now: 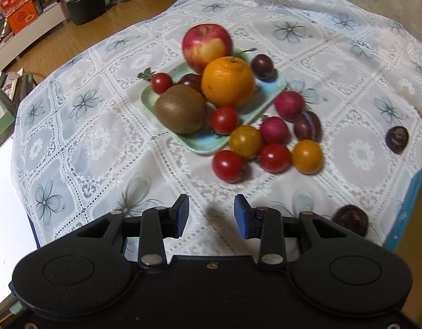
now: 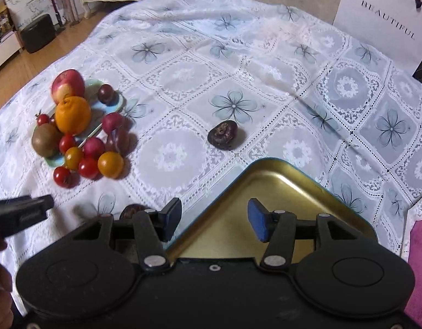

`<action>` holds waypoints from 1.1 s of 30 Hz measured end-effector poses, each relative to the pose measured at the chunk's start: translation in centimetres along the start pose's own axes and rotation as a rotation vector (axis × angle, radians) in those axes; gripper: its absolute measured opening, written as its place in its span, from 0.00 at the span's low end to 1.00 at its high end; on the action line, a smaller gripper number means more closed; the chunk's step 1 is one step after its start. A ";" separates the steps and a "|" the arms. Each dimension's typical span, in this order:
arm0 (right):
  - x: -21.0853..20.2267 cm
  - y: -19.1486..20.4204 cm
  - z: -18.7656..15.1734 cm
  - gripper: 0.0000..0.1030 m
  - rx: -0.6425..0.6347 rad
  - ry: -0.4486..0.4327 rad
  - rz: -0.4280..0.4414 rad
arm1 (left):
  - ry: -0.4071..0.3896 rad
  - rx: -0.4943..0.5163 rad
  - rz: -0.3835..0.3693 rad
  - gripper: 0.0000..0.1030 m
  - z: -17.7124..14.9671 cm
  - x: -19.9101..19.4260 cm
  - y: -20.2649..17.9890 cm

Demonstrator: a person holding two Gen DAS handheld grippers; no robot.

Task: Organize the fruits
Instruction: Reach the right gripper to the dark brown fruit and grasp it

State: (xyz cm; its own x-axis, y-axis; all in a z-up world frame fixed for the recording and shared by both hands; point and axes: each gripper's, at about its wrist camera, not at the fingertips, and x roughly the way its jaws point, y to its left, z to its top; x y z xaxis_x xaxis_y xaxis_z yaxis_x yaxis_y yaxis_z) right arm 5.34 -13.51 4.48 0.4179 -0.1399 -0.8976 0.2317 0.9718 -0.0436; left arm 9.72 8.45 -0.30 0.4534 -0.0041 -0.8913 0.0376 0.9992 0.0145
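A pale green plate [image 1: 208,144] [image 2: 116,105] carries an apple [image 1: 207,46] [image 2: 68,85], an orange [image 1: 228,81] [image 2: 73,114], a kiwi [image 1: 181,108] [image 2: 45,139] and small tomatoes. Several red and yellow tomatoes [image 1: 275,157] [image 2: 110,164], radishes [image 1: 289,105] and plums lie beside it on the cloth. Two dark chestnuts [image 1: 397,139] [image 2: 222,135] [image 1: 350,219] [image 2: 131,210] lie apart. My left gripper [image 1: 211,215] hangs open and empty over the cloth, short of the pile. My right gripper [image 2: 214,219] stands open and empty above a gold tray [image 2: 307,189].
A lace tablecloth [image 1: 101,126] [image 2: 265,68] with blue flowers covers the table. A white paper bag [image 2: 381,22] stands at the back right. The left gripper's finger [image 2: 24,213] shows at the right wrist view's left edge. Wooden floor, a dark stool [image 1: 86,5] and shelves lie beyond the table's far left.
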 end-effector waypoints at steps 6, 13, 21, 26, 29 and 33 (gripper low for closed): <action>2.0 -0.5 3.0 0.54 0.068 0.106 0.064 | 0.000 0.007 0.002 0.44 0.3 0.5 0.9; 5.2 -0.8 7.0 0.50 0.106 0.146 0.043 | 0.006 -0.002 -0.010 0.44 0.4 1.3 1.5; 9.0 -1.9 9.3 0.50 0.167 0.172 -0.026 | 0.027 0.024 -0.021 0.44 0.2 2.3 0.5; 10.8 -1.8 9.7 0.48 0.179 0.181 -0.054 | 0.005 0.054 -0.035 0.44 0.2 1.7 -0.2; 11.7 -2.0 9.6 0.45 0.220 0.178 -0.031 | 0.008 0.067 -0.057 0.44 0.1 1.6 -0.5; 11.3 -1.6 9.1 0.22 0.255 0.155 -0.007 | 0.009 0.103 -0.087 0.44 -0.3 1.4 -1.3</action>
State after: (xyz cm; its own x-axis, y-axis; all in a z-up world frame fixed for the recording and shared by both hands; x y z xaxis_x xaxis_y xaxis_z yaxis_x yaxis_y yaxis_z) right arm 17.68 -18.37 -1.64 0.2806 -0.0970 -0.9549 0.4560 0.8889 0.0437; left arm 10.06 7.15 -1.67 0.4364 -0.0899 -0.8952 0.1678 0.9857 -0.0172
